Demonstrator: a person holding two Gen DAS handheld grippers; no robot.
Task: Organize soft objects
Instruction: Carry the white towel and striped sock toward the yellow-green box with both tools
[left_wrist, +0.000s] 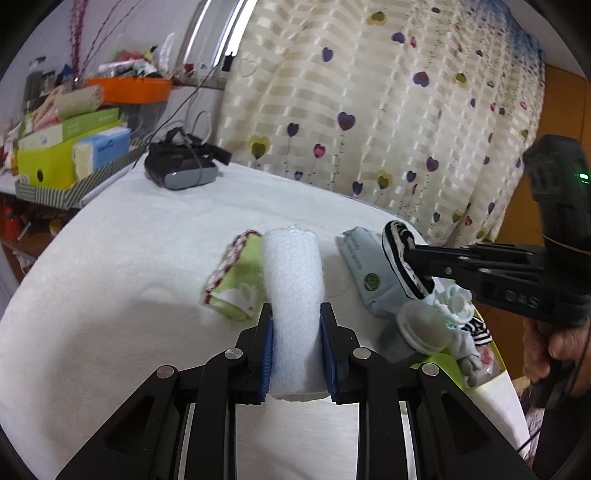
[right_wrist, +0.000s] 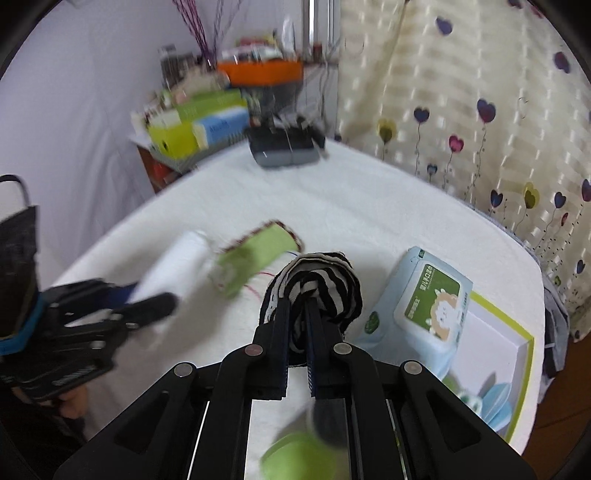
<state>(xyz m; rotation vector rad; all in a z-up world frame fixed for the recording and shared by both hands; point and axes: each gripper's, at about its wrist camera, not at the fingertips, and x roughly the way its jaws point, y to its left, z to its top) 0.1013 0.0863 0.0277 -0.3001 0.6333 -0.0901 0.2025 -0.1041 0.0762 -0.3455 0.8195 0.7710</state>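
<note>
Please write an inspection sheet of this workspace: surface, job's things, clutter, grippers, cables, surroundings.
Surface: white cloth covers the table.
Job's things: rolled white towel; striped fabric; green cloth lying flat; small soft items in the green-rimmed box.
Clutter: wipes pack; grey headset.
Grippers: left gripper shut on the towel; right gripper shut on the striped fabric.
Cables: black cable leads to the headset.
Surroundings: heart-print curtain; crowded shelf.
</note>
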